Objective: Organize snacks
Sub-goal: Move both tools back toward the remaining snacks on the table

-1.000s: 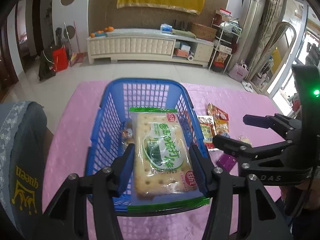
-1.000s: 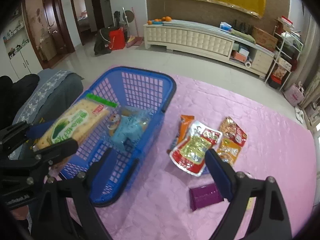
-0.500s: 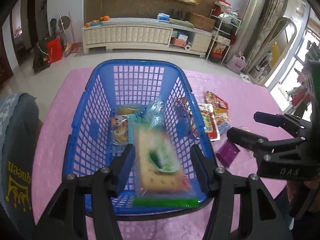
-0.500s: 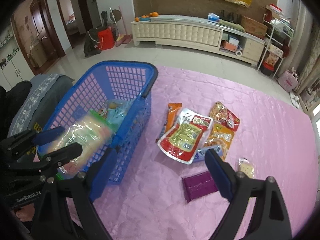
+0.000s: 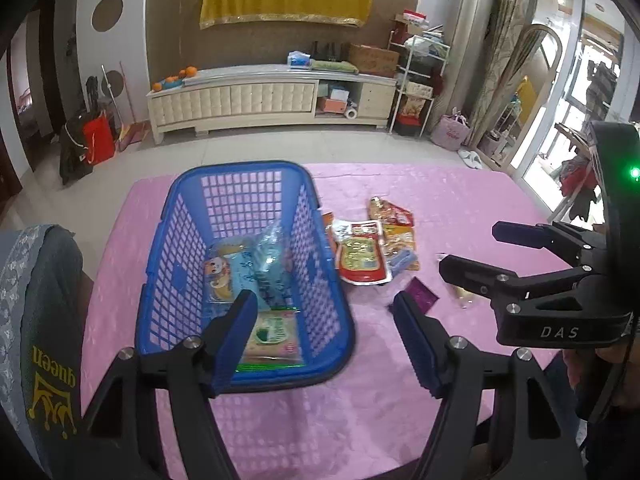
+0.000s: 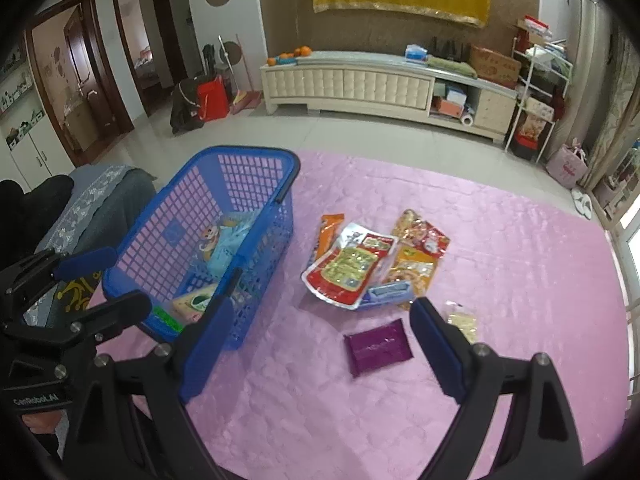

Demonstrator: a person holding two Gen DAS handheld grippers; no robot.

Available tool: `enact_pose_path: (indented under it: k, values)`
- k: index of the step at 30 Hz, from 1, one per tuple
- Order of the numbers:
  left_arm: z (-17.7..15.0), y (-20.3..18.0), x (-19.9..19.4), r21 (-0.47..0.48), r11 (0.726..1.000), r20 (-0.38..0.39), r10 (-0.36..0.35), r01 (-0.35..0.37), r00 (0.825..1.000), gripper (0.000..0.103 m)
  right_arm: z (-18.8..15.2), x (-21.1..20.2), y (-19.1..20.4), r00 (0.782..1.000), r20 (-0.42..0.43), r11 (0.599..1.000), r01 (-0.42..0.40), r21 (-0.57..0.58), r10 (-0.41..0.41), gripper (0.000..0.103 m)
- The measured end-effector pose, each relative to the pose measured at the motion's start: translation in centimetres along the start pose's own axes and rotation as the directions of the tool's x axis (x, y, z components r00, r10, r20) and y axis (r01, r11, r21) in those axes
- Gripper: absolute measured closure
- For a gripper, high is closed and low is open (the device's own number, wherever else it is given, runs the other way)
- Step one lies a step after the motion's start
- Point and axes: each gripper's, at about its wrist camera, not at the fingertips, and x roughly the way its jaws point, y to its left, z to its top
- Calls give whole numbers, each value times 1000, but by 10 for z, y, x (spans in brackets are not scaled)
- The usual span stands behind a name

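Observation:
A blue plastic basket (image 5: pixel 176 248) (image 6: pixel 256 160) stands on the pink tablecloth. A green-and-white cracker pack (image 5: pixel 272 336) (image 6: pixel 192 302) lies in its near end, with blue snack bags (image 5: pixel 256 268) behind it. My left gripper (image 5: pixel 324 308) is open and empty above the basket's near right corner. My right gripper (image 6: pixel 320 316) is open and empty above the cloth. Right of the basket lie a red-and-white pouch (image 6: pixel 348 268), orange packets (image 6: pixel 416 256), a purple packet (image 6: pixel 378 346) (image 5: pixel 420 294) and a small clear cracker packet (image 6: pixel 462 320).
The pink tablecloth (image 6: pixel 500 240) covers the table. A grey chair back with a "queen" print (image 5: pixel 36 320) stands at the left. A cream cabinet (image 6: pixel 360 80) lines the far wall beyond the tiled floor.
My left gripper opened and let go of the cracker pack, which dropped into the basket. Both grippers pulled back and up from the table.

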Motion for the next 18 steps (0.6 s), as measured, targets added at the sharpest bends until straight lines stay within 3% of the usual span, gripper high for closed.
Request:
enact_pose_path:
  k: [18]
  values:
    - [0, -86, 4, 116, 992, -18, -46, 48, 999, 35, -33, -44, -66, 999, 32, 995, 26, 93, -29, 11]
